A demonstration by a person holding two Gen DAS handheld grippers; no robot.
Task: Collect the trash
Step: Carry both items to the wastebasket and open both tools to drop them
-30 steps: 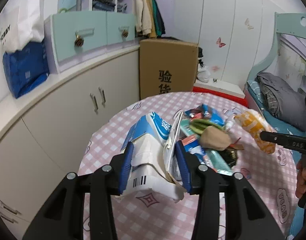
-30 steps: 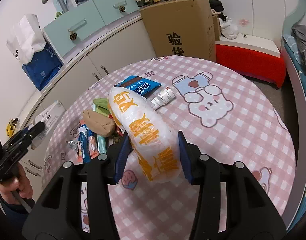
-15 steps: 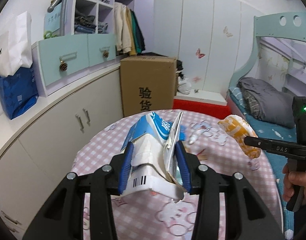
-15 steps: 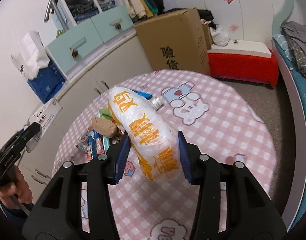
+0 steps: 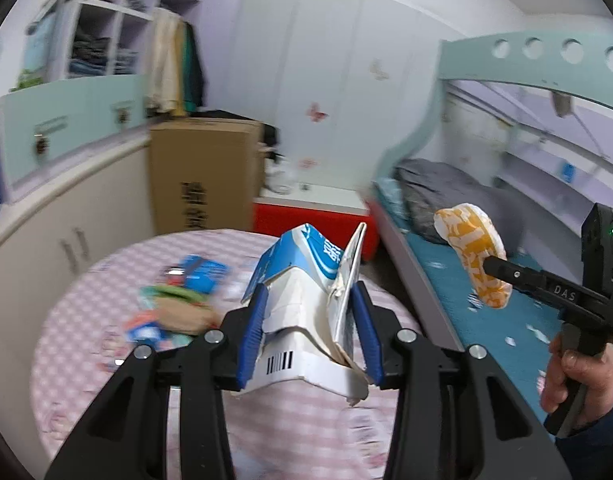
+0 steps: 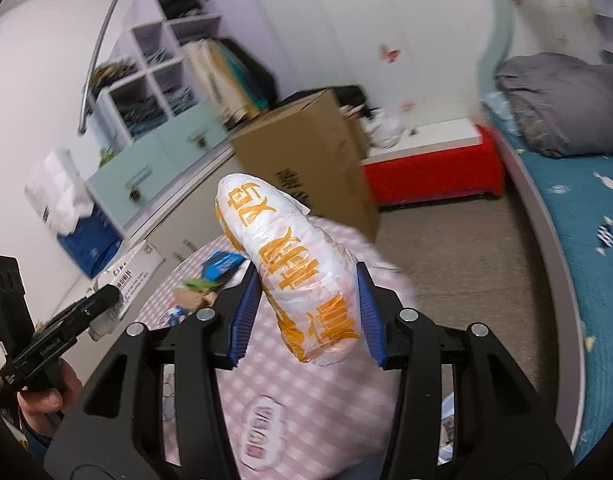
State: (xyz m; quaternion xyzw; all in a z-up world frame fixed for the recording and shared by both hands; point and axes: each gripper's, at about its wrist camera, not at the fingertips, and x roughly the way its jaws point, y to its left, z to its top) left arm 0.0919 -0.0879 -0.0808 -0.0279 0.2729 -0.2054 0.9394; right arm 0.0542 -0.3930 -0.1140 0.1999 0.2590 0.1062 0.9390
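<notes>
Trouble could come if the torn milk carton (image 5: 306, 312), pinched in the left gripper (image 5: 310, 340), bends and slips out. The right gripper (image 6: 306, 312) squeezes a puffy orange-and-white bag (image 6: 294, 272). Both hang above the pink checked round table (image 5: 86, 352), where more wrappers (image 5: 178, 304) lie, near a bed (image 6: 578, 216).

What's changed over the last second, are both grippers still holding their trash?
Both have lifted and swung away from the litter pile on the pink checked table. The left gripper still clamps the torn blue-and-white carton; the right gripper still clamps the orange-printed plastic bag. Nothing was released.
</notes>
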